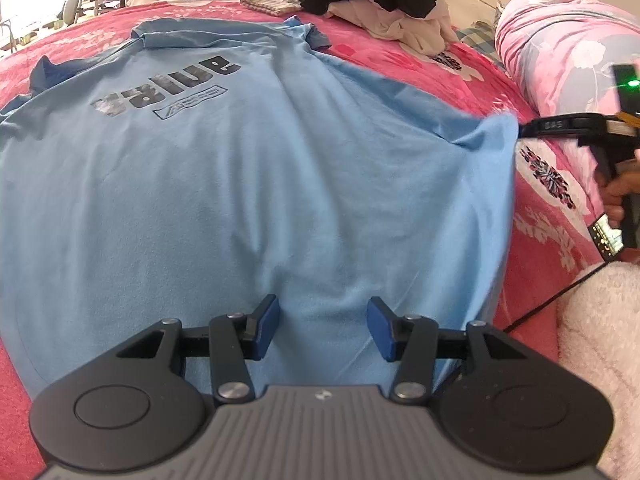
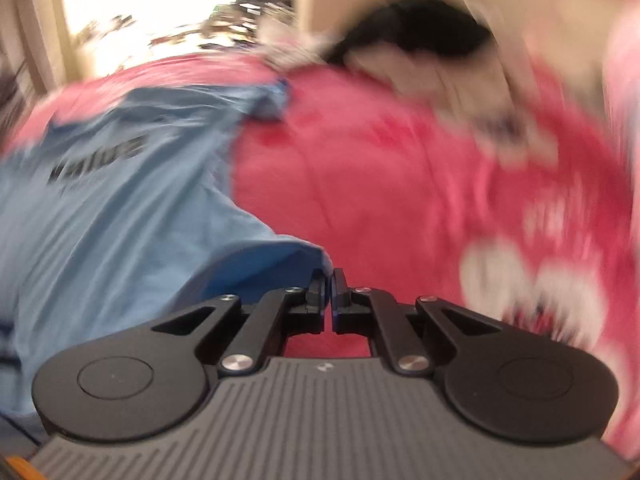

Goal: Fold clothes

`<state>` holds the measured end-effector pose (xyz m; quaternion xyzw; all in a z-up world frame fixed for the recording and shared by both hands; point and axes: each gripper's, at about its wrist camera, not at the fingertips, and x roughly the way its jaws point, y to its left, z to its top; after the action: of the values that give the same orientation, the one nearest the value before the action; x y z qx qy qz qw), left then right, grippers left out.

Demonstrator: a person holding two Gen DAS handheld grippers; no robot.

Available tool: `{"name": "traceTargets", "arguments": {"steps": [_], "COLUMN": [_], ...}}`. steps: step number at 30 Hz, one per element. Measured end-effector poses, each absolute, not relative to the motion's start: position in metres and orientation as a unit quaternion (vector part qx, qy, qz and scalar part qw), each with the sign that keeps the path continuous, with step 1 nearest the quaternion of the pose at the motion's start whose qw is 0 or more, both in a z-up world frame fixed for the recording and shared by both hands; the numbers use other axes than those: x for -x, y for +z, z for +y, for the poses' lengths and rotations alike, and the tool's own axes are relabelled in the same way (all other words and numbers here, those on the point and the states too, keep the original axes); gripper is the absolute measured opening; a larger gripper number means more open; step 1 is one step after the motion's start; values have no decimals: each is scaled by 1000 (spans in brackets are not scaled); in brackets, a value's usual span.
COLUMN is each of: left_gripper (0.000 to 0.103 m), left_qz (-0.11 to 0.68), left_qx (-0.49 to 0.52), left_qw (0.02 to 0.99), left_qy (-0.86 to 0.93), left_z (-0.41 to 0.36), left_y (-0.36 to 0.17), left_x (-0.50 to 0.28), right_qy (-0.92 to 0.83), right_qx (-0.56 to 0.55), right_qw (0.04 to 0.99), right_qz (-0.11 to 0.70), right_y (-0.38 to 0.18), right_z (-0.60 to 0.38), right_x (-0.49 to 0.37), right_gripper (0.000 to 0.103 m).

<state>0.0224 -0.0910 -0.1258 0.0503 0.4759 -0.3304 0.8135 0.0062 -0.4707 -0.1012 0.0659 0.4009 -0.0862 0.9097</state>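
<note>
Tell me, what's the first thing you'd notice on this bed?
A big light blue T-shirt lies spread across the pink flowery bedspread. A heap of black and white clothes sits at the far end. The right gripper pinches the shirt's side edge.

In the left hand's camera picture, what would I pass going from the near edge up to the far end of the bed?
Left gripper, jaws apart over the hem → light blue T-shirt spread flat → its dark printed lettering → its collar → folded striped cloth → heap of black and white clothes.
</note>
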Motion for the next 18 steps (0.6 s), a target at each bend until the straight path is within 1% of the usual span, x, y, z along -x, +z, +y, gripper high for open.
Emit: {"name": "traceTargets", "arguments": {"steps": [2, 5, 12, 15, 16, 18], "left_gripper": [50, 50, 50, 50, 50, 50], "left_qz": [475, 475, 473, 472, 472, 473], "left_qx": [-53, -55, -60, -57, -57, -57], "left_qw": [813, 813, 813, 813, 813, 813], "left_qy": [-331, -333, -335, -335, -335, -335], "left_z": [-91, -91, -91, -91, -90, -90], "left_y": [-126, -125, -125, -126, -126, -125], "left_x": [-22, -21, -21, -21, -21, -20], "right_qy": [-98, -107, -121, -134, -148, -193], "right_qx": [-147, -237, -341, -421, -442, -447], "right_qw": [891, 871, 836, 805, 795, 787], "right_qz": [419, 417, 412, 396, 389, 378], "right_y": [-123, -142, -162, -164, -164, -157], "right_z": [-501, -526, -551, -572, -579, -588], "right_x": [-6, -1, 21, 33, 39, 46], "right_gripper": [1, 1, 2, 11, 11, 14]}}
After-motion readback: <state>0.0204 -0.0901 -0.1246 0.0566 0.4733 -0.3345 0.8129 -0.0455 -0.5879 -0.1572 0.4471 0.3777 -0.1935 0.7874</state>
